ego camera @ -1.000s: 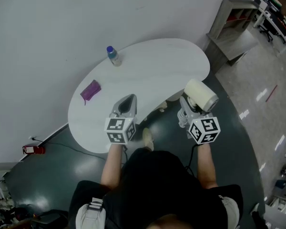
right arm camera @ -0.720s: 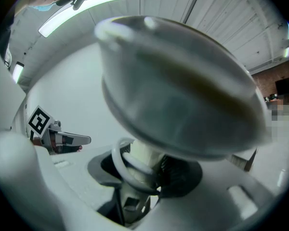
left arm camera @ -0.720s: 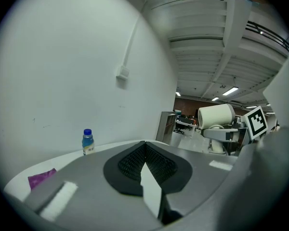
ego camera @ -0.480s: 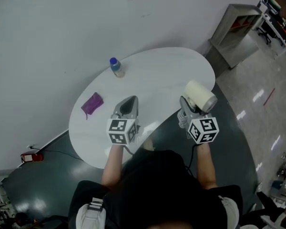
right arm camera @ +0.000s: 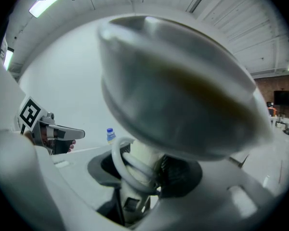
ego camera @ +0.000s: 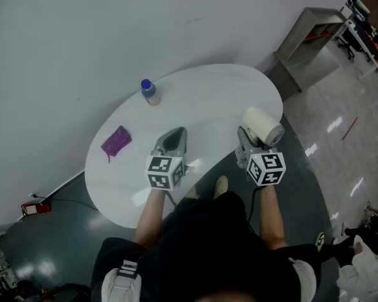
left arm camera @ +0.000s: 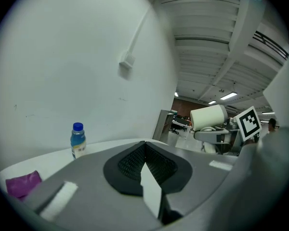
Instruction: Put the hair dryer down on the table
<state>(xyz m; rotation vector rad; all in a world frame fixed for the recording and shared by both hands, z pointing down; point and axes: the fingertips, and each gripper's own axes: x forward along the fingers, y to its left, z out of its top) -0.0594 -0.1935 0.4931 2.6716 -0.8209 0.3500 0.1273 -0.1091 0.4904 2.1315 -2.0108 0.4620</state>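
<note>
A cream hair dryer (ego camera: 263, 126) stands upright in my right gripper (ego camera: 243, 147), which is shut on its handle (right arm camera: 137, 170). The dryer's round body (right arm camera: 178, 100) fills the right gripper view, and a coiled cord loops round the handle. It hangs above the near right edge of the white oval table (ego camera: 208, 93). My left gripper (ego camera: 172, 141) hovers over the table's near side, shut with nothing in it; its pads meet (left arm camera: 145, 154). From the left gripper view the hair dryer (left arm camera: 208, 118) shows off to the right.
A small bottle with a blue cap (ego camera: 149, 92) stands at the table's far left near the wall. A purple cloth (ego camera: 116, 141) lies on the table's left part. A grey cabinet (ego camera: 309, 27) stands at the back right. A red object (ego camera: 34, 207) and a cable lie on the floor at left.
The view has shifted a little and a foot has moved under the table edge. Both grippers keep nearly the same places; the hair dryer stays held upright.
</note>
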